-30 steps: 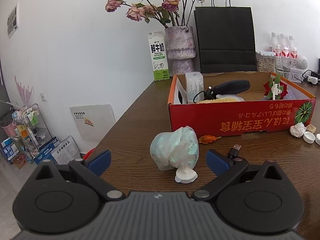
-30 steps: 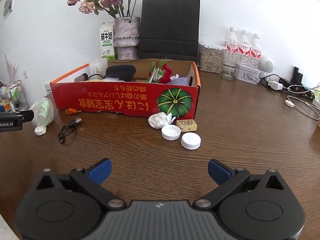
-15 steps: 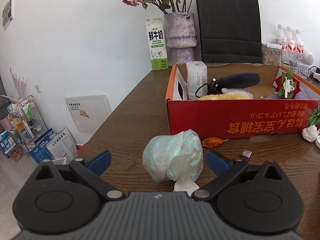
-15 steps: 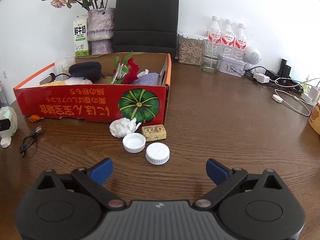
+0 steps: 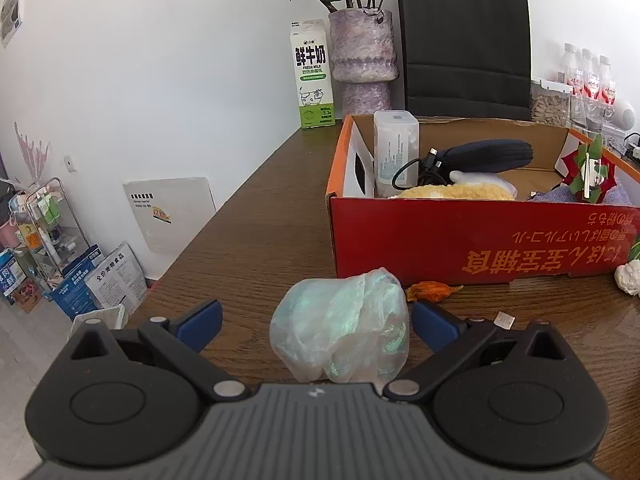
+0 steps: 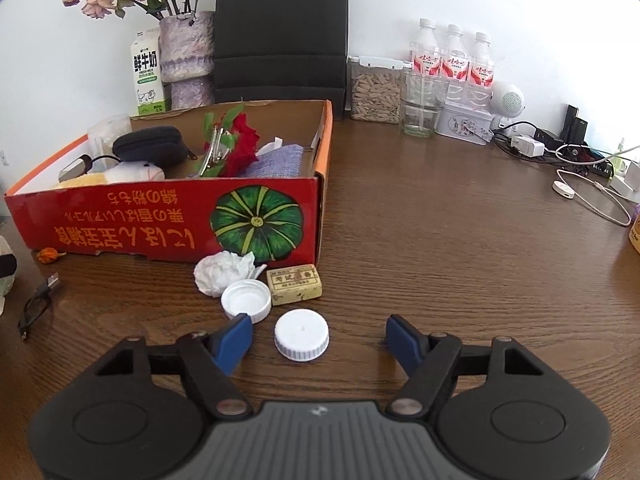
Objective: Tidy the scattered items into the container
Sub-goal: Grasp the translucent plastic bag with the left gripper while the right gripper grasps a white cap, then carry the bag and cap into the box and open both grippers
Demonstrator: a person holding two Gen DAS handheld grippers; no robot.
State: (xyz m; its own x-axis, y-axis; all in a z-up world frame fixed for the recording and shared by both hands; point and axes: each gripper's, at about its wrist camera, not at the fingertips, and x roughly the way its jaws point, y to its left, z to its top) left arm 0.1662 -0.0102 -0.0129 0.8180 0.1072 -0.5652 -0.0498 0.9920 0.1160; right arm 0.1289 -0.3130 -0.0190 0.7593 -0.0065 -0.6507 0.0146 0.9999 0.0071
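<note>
**Both grippers poised over loose items in front of the red box**

The brown wooden table point(image 6: 440, 240) carried everything. The red cardboard box point(image 6: 160, 220), the landmark here, stood open-topped on it and already held a dark pouch point(image 6: 150, 146), a red artificial flower point(image 6: 240, 144) and a white rectangular container point(image 5: 394, 152).

Just in front of the box's left corner sat a crumpled plastic bag point(image 5: 344, 328). The left gripper point(image 5: 316, 320) framed it with its fingers spread wide: the right finger lay just beside the bag, the left one well apart from it, neither visibly pressing.

In front of the box's right end, below the printed pumpkin, lay a wad of white tissue point(image 6: 222, 272) touching the box wall, with a yellowish eraser block point(image 6: 294, 284) just beside it. Nearer still to the camera were an upturned white cap point(image 6: 246, 302) and a second white cap point(image 6: 302, 334) lying top side up. The right gripper point(image 6: 320, 338) had this second cap between its fingers, which were closing but were clear of it on both sides.

An orange dried flower point(image 5: 432, 291) lay against the box's front wall.
</note>
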